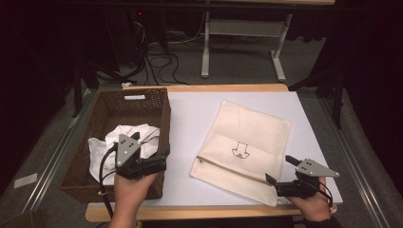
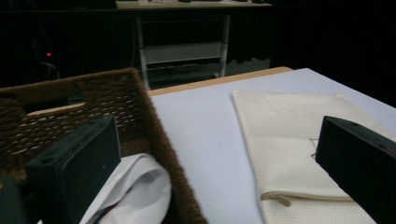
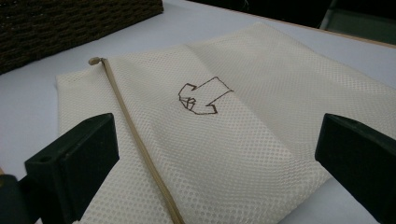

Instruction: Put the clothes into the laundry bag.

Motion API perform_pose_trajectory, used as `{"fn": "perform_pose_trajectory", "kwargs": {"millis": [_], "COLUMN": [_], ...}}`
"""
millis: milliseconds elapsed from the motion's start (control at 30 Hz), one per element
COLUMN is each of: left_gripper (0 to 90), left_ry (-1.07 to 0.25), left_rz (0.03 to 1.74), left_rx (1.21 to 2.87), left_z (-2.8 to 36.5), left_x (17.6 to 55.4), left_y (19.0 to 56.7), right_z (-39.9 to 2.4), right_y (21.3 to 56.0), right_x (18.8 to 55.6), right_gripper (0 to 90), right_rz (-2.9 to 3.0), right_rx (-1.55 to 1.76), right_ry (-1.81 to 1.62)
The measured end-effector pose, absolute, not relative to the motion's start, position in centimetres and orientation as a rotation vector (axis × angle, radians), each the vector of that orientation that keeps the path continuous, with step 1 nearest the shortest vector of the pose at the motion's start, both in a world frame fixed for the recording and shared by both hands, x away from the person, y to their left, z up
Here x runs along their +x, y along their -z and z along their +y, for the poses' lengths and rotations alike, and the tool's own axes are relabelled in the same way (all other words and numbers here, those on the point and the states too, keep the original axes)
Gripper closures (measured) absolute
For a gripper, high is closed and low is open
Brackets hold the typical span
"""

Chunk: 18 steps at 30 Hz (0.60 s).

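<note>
A cream mesh bag [image 1: 247,133] with a small brown drawing lies flat on the white table [image 1: 195,114]. Its zipper [image 3: 135,135] runs along the near edge, with the pull [image 3: 95,60] at the end toward the basket. My right gripper [image 1: 280,170] hovers open over the bag's [image 3: 243,154] near right corner, nothing between its jaws. My left gripper [image 1: 151,145] is open above the near right corner of a brown wicker basket [image 1: 164,114], straddling its wall [image 2: 154,126]. A crumpled white cloth [image 1: 119,135] lies inside the basket, below the left jaw [image 2: 135,186].
The basket takes up the table's left side, partly overhanging it. A strip of bare table separates the basket from the bag [image 2: 289,140]. Beyond the far wooden edge stand a white desk frame [image 1: 242,28] and floor cables [image 1: 161,61].
</note>
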<state>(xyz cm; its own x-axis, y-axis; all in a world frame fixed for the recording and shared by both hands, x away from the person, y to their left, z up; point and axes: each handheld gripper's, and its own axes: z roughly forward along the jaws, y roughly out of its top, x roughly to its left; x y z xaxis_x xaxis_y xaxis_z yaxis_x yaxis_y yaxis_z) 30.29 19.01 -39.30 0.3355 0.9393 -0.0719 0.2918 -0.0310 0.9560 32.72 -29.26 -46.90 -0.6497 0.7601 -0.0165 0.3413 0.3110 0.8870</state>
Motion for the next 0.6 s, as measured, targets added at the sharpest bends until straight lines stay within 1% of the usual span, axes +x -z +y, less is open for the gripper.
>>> {"fn": "perform_pose_trajectory", "kwargs": {"millis": [233,600], "left_gripper": [0.8,1.1], "left_ry": [-0.821,-0.863], "left_rz": [1.242,1.294], "left_rx": [1.497,1.449], "left_z": [22.5,24.9], "left_x": [30.1,29.7], "left_y": [39.9,40.1], "right_z": [-29.3,-29.4], "right_y": [47.0,47.0], "right_x": [32.8,32.8], "right_gripper": [0.2,0.2], "right_rz": [2.147,2.146], "right_rx": [0.972,0.989], "right_ry": [-1.297,-1.295]}}
